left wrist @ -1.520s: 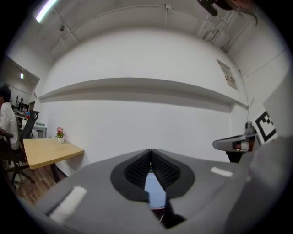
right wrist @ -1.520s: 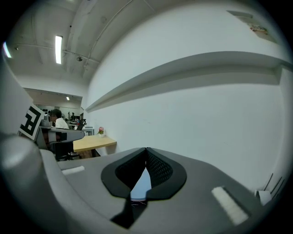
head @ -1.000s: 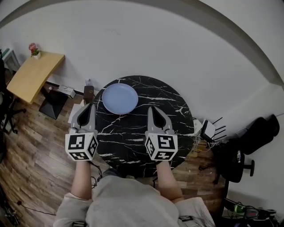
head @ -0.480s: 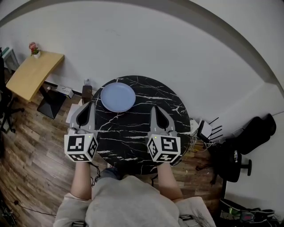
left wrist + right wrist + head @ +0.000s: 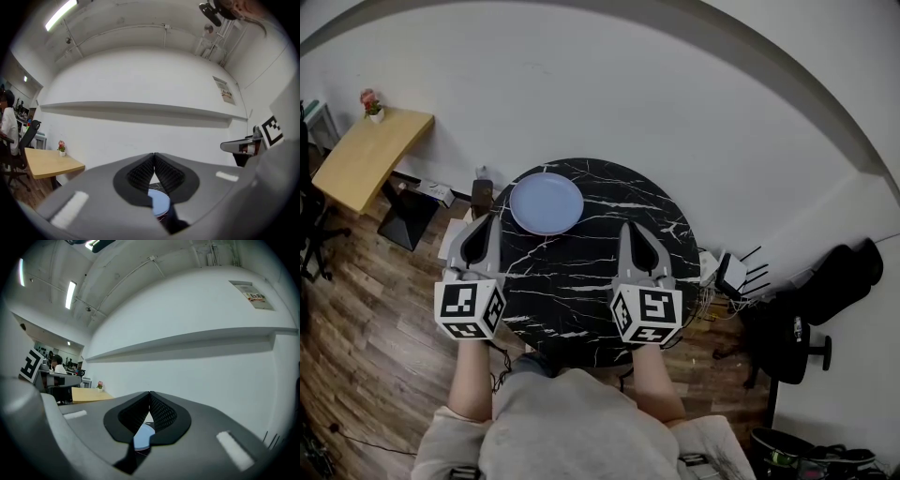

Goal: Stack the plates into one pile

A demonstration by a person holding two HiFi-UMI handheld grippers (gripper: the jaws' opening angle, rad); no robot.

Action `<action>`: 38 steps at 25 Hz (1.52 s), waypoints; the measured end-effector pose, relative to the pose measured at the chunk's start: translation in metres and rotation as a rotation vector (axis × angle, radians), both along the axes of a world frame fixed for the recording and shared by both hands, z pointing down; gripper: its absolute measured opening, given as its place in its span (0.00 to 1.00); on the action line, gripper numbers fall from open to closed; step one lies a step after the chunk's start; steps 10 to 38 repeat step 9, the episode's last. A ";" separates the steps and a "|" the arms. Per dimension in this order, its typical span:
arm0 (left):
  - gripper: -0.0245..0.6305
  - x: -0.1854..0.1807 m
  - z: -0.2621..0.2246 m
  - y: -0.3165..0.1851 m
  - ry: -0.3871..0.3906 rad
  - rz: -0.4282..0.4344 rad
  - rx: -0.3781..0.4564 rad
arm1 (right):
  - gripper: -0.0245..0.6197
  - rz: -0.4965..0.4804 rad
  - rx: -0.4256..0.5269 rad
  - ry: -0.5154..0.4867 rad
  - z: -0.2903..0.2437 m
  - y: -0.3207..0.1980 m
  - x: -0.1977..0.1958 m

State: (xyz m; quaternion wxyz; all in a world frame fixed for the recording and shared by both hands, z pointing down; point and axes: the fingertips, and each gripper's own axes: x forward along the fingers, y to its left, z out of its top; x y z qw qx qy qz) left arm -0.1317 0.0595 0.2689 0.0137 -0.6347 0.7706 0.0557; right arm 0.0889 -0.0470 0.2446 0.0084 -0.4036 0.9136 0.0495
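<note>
Single blue plate (image 5: pixel 547 203) in view, far left on the black marbled tabletop (image 5: pixel 609 291). Cannot tell from above whether one plate or several already piled. No loose plate anywhere else on the tabletop.

Left gripper (image 5: pixel 487 221) at the tabletop's near-left edge, near the blue plate but not touching, pointing level at the far wall. Fingers (image 5: pixel 138 174) clenched tip to tip, nothing between them; blue plate only glimpsed beyond and below.

Right gripper (image 5: pixel 629 228) over the near middle of the tabletop, right of the blue plate and well apart from it. Fingers (image 5: pixel 162 412) likewise pressed together, empty.

Judged: stacking looks done, or nothing left to fetch, so step in hand is holding clear. To do it well:
- hold both grippers level and off the pile
- avoid swinging the left one across the rim
- check that edges line up before calling it finished
- if another plate appears, spread the fingers first and come in low at its rim
</note>
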 end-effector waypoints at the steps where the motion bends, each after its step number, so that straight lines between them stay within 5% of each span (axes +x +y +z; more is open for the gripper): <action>1: 0.13 0.001 0.000 -0.001 0.002 0.002 0.000 | 0.04 0.001 0.002 0.001 -0.001 0.000 0.001; 38: 0.13 0.005 -0.004 -0.007 0.011 0.010 0.013 | 0.04 0.001 0.013 -0.009 -0.006 -0.005 0.006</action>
